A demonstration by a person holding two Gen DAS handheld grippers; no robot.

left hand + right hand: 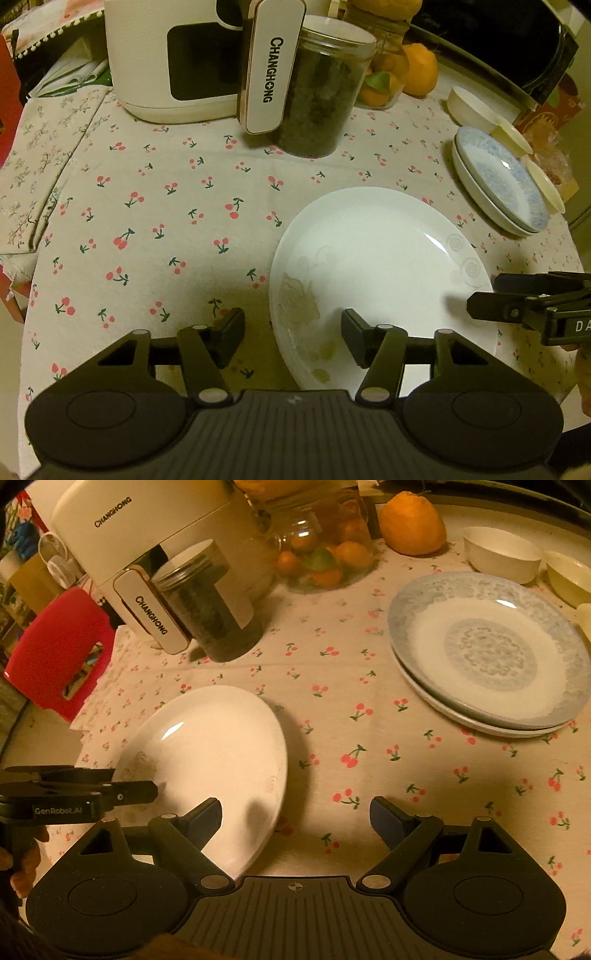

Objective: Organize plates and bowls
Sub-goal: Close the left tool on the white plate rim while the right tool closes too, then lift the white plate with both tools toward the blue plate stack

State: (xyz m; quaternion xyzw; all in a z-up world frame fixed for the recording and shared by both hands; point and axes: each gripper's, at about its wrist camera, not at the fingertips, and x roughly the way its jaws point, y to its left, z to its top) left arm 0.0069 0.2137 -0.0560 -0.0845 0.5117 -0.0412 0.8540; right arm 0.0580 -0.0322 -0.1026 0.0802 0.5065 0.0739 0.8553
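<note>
A large white plate [380, 273] with faint swirl and flower prints lies on the cherry-print tablecloth; it also shows in the right wrist view [214, 760]. My left gripper [293, 338] is open, its jaws astride the plate's near left rim, holding nothing. My right gripper [295, 825] is open and empty over the plate's right rim; it shows in the left wrist view [484, 306]. A blue-patterned plate [487, 646] sits stacked on a white plate at the far right. White and cream bowls [502, 554] stand behind it.
A white Changhong appliance [173, 55] stands at the back, its handle [273, 70] against a clear jar of dark contents [321, 96]. A glass jar of small oranges [325, 550] and a loose orange [412, 522] sit beyond. A red stool [59, 650] stands off the table's left.
</note>
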